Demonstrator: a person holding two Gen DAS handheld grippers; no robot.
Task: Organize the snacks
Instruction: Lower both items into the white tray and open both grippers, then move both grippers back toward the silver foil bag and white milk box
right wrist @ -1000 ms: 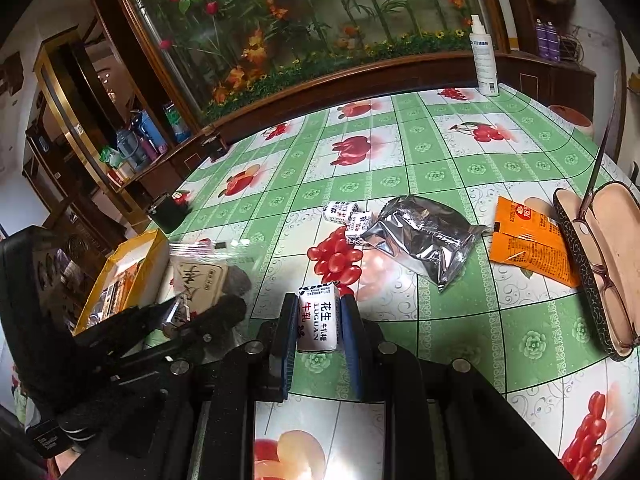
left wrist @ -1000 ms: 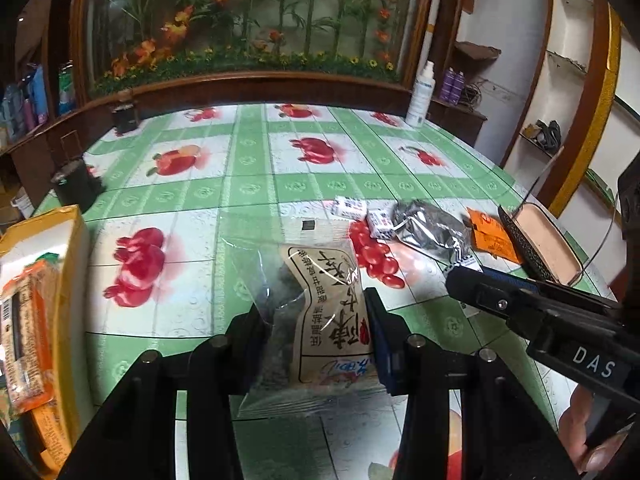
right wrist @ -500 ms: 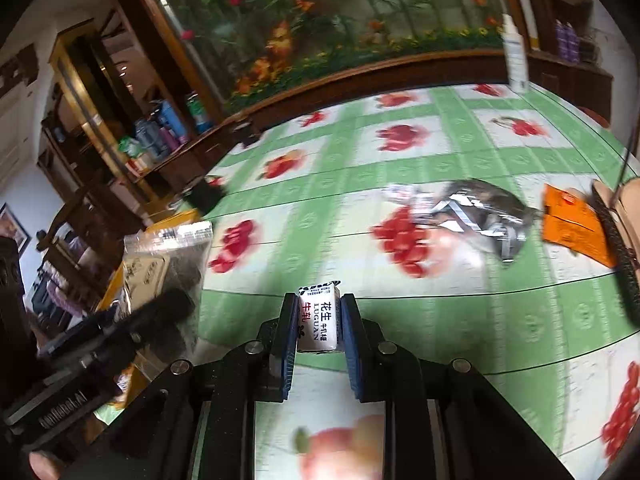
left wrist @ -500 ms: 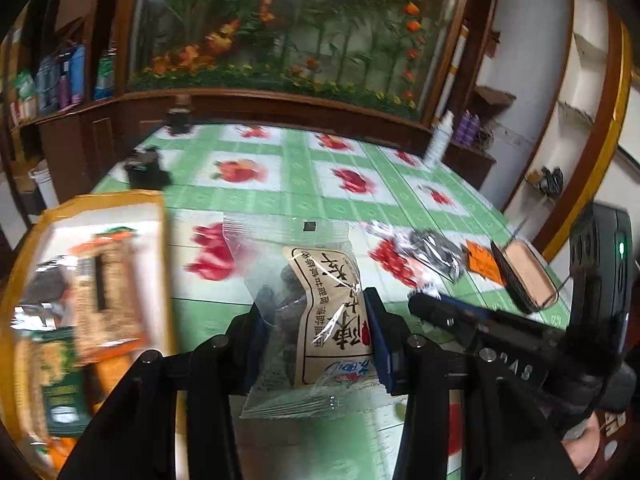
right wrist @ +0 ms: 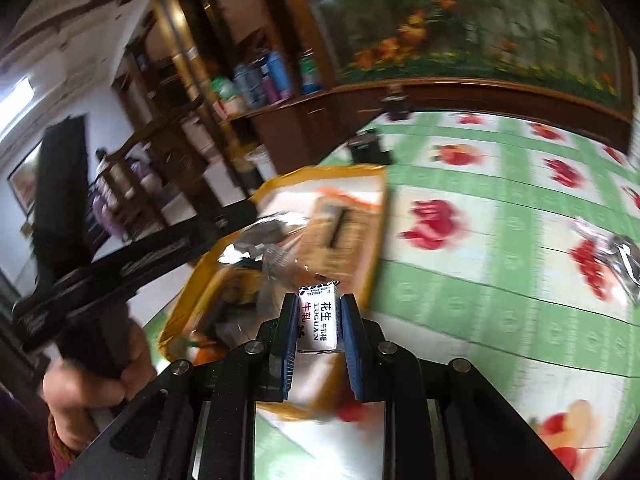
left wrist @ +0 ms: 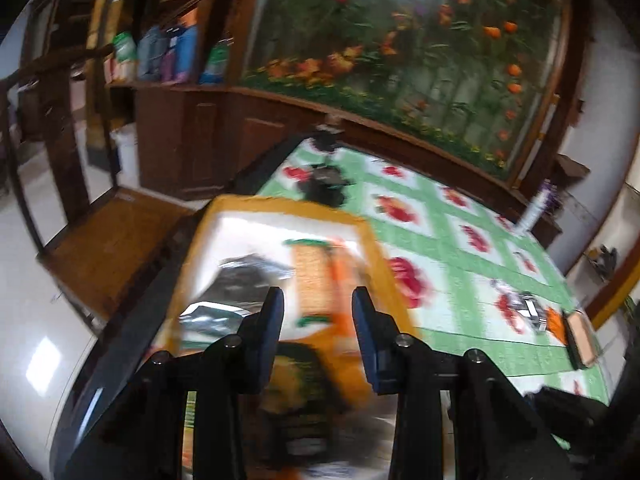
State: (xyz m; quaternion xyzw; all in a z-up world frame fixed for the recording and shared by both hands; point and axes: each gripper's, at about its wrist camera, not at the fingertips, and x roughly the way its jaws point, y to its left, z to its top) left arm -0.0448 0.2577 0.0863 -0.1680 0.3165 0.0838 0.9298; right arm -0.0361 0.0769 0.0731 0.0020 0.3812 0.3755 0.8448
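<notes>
A yellow box (left wrist: 372, 248) with several snack packs stands at the table's left edge; it also shows in the right wrist view (right wrist: 376, 236). My left gripper (left wrist: 318, 312) is open and empty above the box. A clear snack bag (right wrist: 280, 264) lies in the box, below the left gripper's arm (right wrist: 160, 248). My right gripper (right wrist: 318, 324) is shut on a small white nougat candy (right wrist: 316, 320), held near the box's right rim.
A silver foil pack (right wrist: 616, 252) lies on the green fruit-pattern tablecloth (right wrist: 480, 288) to the right. An orange packet (left wrist: 556, 320) and a glasses case (left wrist: 580, 340) lie far right. A dark object (left wrist: 324, 188) stands behind the box. The view is blurred.
My left gripper swung left over the box and opened; the clear snack bag left its jaws and lies in the box. My right gripper moved left with the candy.
</notes>
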